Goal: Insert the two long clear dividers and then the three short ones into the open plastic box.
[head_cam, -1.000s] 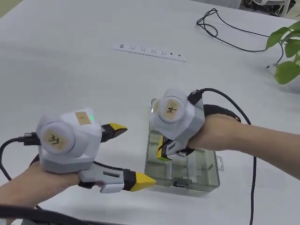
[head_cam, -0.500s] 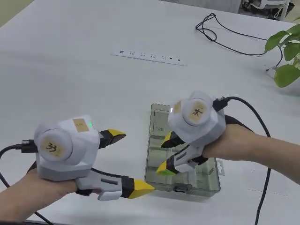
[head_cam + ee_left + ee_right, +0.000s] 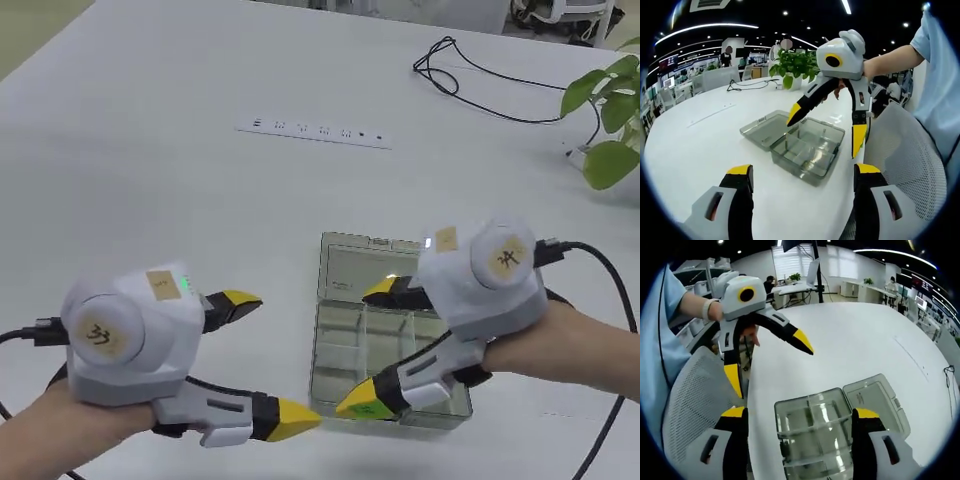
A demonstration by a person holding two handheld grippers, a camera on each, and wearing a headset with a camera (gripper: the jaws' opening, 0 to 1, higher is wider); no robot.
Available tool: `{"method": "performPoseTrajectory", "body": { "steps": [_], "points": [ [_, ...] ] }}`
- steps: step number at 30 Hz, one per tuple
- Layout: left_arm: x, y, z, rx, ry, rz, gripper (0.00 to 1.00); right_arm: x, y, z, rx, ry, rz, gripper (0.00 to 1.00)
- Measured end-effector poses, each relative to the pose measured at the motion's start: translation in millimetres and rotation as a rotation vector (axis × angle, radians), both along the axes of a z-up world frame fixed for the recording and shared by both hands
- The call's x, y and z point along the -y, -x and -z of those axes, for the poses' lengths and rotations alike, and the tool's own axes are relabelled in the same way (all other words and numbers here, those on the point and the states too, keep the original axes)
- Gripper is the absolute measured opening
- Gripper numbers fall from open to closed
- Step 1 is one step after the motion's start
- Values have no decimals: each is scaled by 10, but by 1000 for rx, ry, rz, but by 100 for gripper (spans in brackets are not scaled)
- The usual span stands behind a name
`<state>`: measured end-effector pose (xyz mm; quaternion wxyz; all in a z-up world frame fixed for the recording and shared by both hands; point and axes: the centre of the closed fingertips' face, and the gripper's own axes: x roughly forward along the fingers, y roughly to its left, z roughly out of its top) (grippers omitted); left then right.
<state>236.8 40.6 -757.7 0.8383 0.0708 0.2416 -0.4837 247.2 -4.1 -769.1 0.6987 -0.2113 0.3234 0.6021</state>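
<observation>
Hovering with jaws spread and empty, left hand-held gripper sits just left of the box, right hand-held gripper above its front half; box lies open on the surface, lid flat behind, leaving top access free. Dividers look seated inside, count unclear, probably nothing left to carry

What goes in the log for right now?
left gripper: open, empty | right gripper: open, empty, over box | box: lid open, dividers inside
</observation>
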Motion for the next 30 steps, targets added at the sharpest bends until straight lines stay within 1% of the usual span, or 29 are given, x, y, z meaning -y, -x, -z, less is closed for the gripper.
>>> {"method": "performPoseTrajectory", "body": {
  "steps": [1, 3, 6, 8, 9, 11, 13, 14, 19, 22, 24, 29, 30],
  "points": [
    [2, -2, -3, 2, -3, 1, 84, 19, -9, -3, 2, -1, 9, 90],
    [6, -6, -4, 3, -7, 2, 85, 13, -26, -56, -10, -60, 44, 100],
    [9, -13, -8, 3, -13, 1, 86, 119, -60, -72, -7, -66, 64, 100],
    [12, -12, -15, 3, -15, 2, 86, 201, -95, -78, 5, -62, 79, 100],
    [11, -15, -18, 7, -18, 4, 86, 251, -124, -98, 9, -69, 94, 100],
    [5, -20, -21, 4, -23, 4, 87, 335, -153, -143, 5, -87, 115, 100],
    [2, -26, -25, 5, -25, 3, 86, 416, -175, -152, 2, -87, 142, 100],
    [2, -30, -25, 5, -27, 3, 87, 466, -176, -151, 8, -89, 143, 100],
    [6, -33, -25, 6, -34, 4, 86, 668, -176, -133, 13, -77, 186, 100],
    [8, -29, -29, 6, -36, 7, 86, 819, -200, -118, 18, -76, 196, 100],
    [6, -27, -28, 3, -38, 8, 86, 905, -199, -102, 33, -56, 195, 100],
    [-5, -14, -22, 2, -44, 5, 85, 1100, -179, -55, 35, -19, 199, 99],
    [-4, -9, -20, 2, -46, 7, 85, 1173, -193, -33, 34, -11, 202, 98]
  ]
}}
